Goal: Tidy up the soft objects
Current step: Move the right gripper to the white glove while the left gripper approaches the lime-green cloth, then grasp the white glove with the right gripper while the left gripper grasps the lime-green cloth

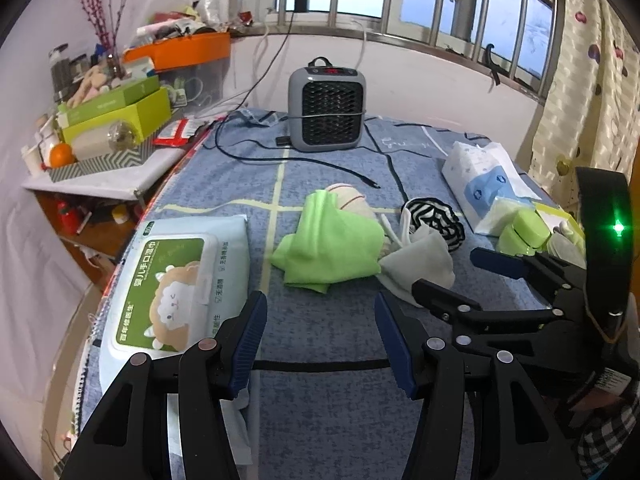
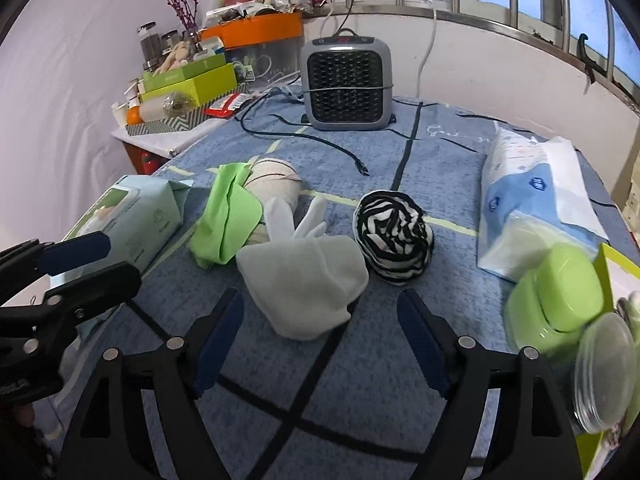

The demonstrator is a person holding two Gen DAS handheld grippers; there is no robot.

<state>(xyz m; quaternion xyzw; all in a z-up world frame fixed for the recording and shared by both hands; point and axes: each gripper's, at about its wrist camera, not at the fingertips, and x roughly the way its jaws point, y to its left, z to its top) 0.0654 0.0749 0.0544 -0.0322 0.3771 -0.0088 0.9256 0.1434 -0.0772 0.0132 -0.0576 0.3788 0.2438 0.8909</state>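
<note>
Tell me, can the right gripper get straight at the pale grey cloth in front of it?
Probably yes. The right gripper is open, with nothing between its jaws, and the pale grey cloth lies just ahead on bare blue bedcover. The striped roll sits aside.

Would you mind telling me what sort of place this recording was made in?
Probably a bedroom at home: a blue blanket covers what looks like a bed, a small heater stands on it below a barred window, and a cluttered side shelf holds boxes.
</note>
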